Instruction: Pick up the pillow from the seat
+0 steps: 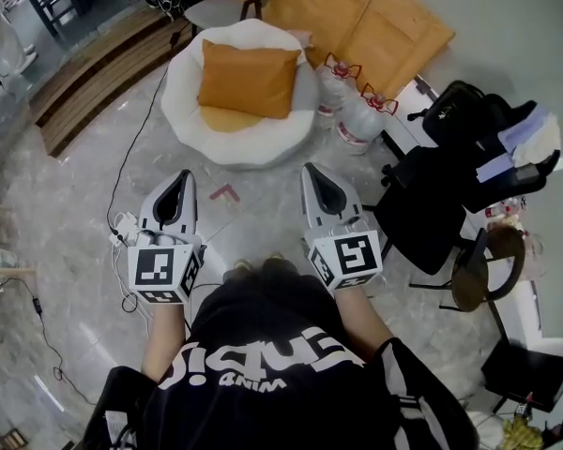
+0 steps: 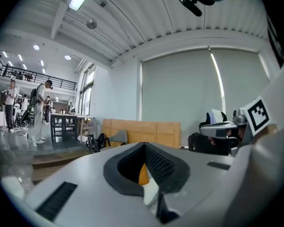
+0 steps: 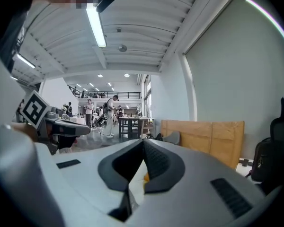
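Grey floor (image 1: 75, 204) bears a white seat (image 1: 263, 143), pillow (image 1: 247, 78) at its centre; left tool (image 1: 181, 178) and right tool (image 1: 314, 172) level, jaws together, empty.

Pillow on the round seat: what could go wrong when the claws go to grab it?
Both the left claw and the right claw are shut and short of the seat. Unless they open, they may only shove the orange pillow. The water bottles stand right beside the seat, so the right claw might bump them. Cables lie on the floor left of the person, and feet could catch them.
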Demonstrator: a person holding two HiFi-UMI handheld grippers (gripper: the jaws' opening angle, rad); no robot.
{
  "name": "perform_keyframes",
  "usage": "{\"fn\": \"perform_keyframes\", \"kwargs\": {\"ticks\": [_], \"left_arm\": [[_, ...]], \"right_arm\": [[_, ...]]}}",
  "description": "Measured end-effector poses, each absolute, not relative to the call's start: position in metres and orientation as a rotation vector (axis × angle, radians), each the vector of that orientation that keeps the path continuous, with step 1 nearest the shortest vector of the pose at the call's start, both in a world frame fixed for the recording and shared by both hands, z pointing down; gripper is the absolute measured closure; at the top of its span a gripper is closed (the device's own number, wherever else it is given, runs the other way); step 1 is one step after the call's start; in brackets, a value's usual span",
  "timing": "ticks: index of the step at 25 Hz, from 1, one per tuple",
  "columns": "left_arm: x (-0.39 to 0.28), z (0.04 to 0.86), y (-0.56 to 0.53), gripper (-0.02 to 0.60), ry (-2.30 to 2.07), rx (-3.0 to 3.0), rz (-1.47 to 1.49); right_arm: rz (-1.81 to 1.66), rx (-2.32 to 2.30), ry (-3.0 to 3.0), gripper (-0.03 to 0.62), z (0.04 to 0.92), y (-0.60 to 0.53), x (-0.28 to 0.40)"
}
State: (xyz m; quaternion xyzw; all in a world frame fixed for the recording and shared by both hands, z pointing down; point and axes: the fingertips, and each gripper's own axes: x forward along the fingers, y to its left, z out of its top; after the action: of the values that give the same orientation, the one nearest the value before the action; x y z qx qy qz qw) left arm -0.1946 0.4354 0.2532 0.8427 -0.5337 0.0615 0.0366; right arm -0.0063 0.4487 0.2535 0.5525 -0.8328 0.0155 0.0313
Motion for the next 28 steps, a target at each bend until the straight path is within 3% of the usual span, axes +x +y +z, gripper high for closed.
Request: {"fn": "perform_keyframes", "kwargs": {"ticks": [28], "left_arm": [[-0.182,0.258,0.344,0.572,-1.568,2.630,0.160]], "right_arm": [[0.062,1.765,-2.523,0.572,0.255,0.364,0.008]]}}
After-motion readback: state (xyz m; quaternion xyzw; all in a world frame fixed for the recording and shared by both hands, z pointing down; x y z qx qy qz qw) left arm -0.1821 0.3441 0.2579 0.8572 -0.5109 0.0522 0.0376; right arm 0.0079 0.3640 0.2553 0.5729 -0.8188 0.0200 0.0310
